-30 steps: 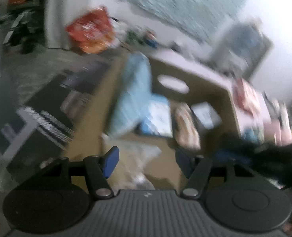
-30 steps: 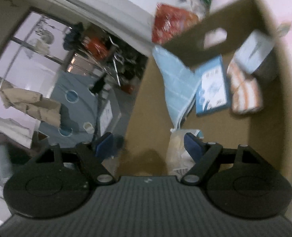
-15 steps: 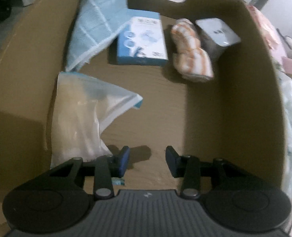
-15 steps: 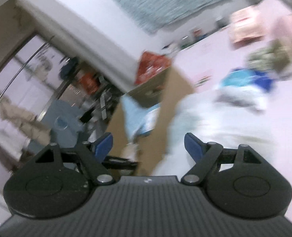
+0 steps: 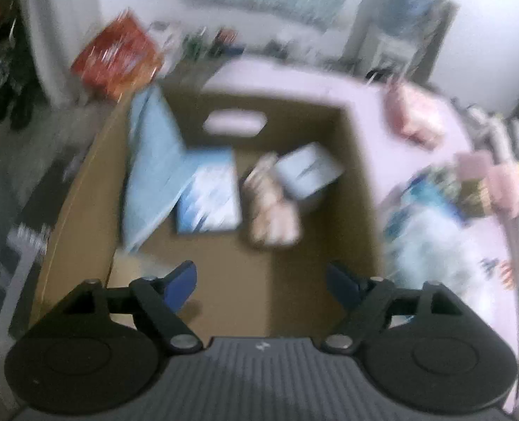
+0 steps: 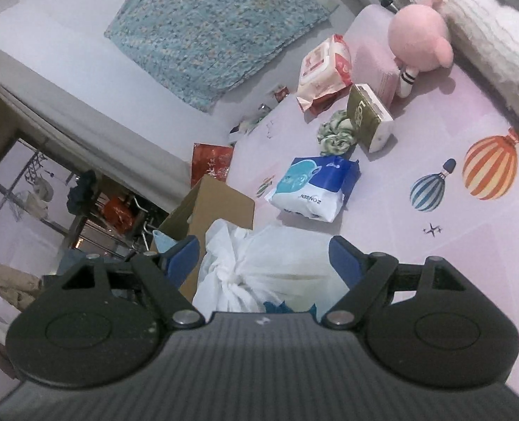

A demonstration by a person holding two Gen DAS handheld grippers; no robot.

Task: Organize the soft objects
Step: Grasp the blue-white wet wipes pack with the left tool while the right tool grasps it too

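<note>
The left wrist view is blurred. My left gripper (image 5: 261, 280) hovers over an open cardboard box (image 5: 80, 189), its jaws opening with nothing between them. Inside the box lie a light blue towel (image 5: 154, 161), a blue packet (image 5: 210, 200), an orange-striped cloth (image 5: 273, 210) and a pale carton (image 5: 308, 172). My right gripper (image 6: 263, 259) is open over the pink mat (image 6: 452, 245). A knotted white bag (image 6: 259, 266) sits between its fingers, and the pads do not visibly press it. Beyond it lies a blue and white soft pack (image 6: 315, 186).
Farther on the mat are a green and white cloth (image 6: 336, 131), a gold box (image 6: 366, 119), a red and white wipes pack (image 6: 324, 70) and a pink plush toy (image 6: 420, 40). The cardboard box (image 6: 217, 203) stands at the mat's left edge. A red bag (image 6: 212, 163) leans by the wall.
My left gripper has drawn back up out of the box and opened wider. My right gripper has swung from the box over to the mat and now straddles the white bag.
</note>
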